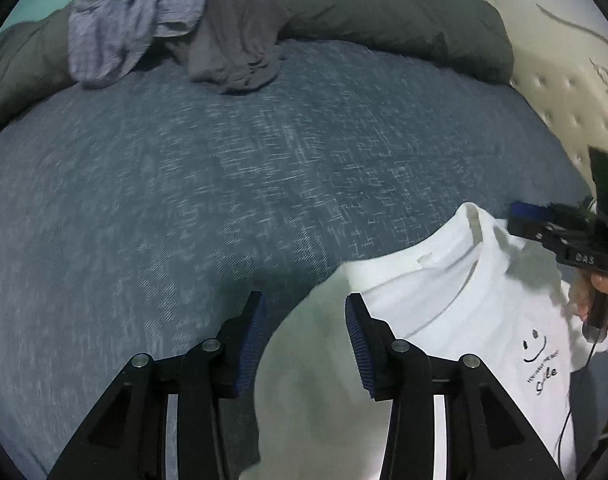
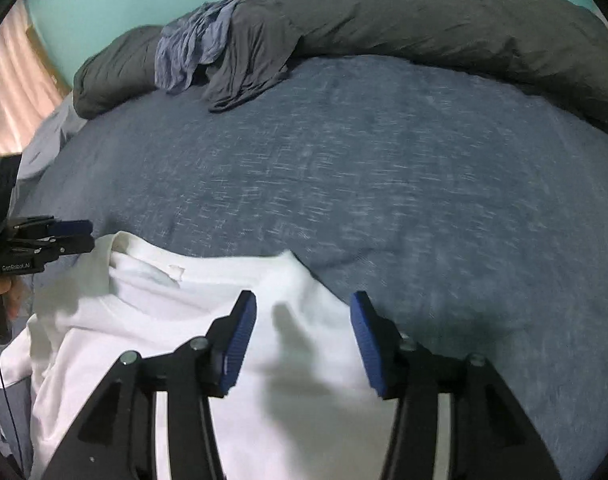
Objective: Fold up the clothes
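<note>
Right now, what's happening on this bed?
A person holds a gripper in each hand over a white T-shirt on the blue bedspread. The left gripper and right gripper are both open, gripping nothing. No fold shows yet. A lavender garment and a grey one lie crumpled beyond.

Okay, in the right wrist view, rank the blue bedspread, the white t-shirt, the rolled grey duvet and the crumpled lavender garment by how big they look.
1. Blue bedspread.
2 and 3. White t-shirt and rolled grey duvet look alike; the shirt is much nearer the camera, so unsure.
4. Crumpled lavender garment.
</note>
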`<state>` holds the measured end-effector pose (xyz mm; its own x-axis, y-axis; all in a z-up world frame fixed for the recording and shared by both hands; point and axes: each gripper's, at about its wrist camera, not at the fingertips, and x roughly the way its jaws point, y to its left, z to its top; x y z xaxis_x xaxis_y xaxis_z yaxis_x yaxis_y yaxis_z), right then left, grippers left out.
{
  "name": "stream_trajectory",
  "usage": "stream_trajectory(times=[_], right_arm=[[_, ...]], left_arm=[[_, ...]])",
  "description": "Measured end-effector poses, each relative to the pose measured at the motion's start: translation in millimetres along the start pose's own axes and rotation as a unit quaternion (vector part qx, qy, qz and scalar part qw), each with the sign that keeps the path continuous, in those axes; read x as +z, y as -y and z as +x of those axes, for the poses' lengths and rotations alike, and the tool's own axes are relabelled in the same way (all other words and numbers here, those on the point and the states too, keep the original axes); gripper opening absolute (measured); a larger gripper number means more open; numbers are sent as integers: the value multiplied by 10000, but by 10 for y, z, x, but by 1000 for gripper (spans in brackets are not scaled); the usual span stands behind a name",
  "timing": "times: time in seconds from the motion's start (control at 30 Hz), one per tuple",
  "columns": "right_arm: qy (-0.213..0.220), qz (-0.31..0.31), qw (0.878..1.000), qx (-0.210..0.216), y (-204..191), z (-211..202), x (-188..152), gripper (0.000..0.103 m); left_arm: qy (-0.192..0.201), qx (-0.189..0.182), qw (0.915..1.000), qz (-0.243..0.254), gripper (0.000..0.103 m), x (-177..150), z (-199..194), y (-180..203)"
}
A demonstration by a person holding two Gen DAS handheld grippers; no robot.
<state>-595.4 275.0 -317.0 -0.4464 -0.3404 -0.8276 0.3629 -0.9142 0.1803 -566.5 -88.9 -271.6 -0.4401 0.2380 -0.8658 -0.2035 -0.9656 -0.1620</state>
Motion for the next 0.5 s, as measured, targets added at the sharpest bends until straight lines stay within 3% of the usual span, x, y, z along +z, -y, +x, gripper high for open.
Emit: stream_trajectory(times=[0.13, 0.2, 0.23, 0.27, 0.3, 0.5], right_arm=[[-158, 107, 9998, -34, 31, 224, 54, 50], [-176, 21, 9998, -9, 16, 284, 64, 50], [-157, -24, 9999, 7, 9, 306, 69, 45], [-130, -66, 9999, 57, 6, 322, 65, 24], [-104, -111, 9999, 82, 1, 337, 60, 12], [181, -180, 9996, -96, 24, 229, 101, 5]], left_arm=[[-123, -119, 9998, 116, 41, 0, 160, 37], [-152, -126, 9997, 162, 14, -15, 195, 56], [-147, -118, 9997, 169, 10, -23, 209, 48], [-106, -134, 9998, 127, 9, -24, 208, 31], [-57, -154, 9998, 80, 8, -24, 202, 13], [360, -47, 9993, -109, 6, 115, 29, -23]])
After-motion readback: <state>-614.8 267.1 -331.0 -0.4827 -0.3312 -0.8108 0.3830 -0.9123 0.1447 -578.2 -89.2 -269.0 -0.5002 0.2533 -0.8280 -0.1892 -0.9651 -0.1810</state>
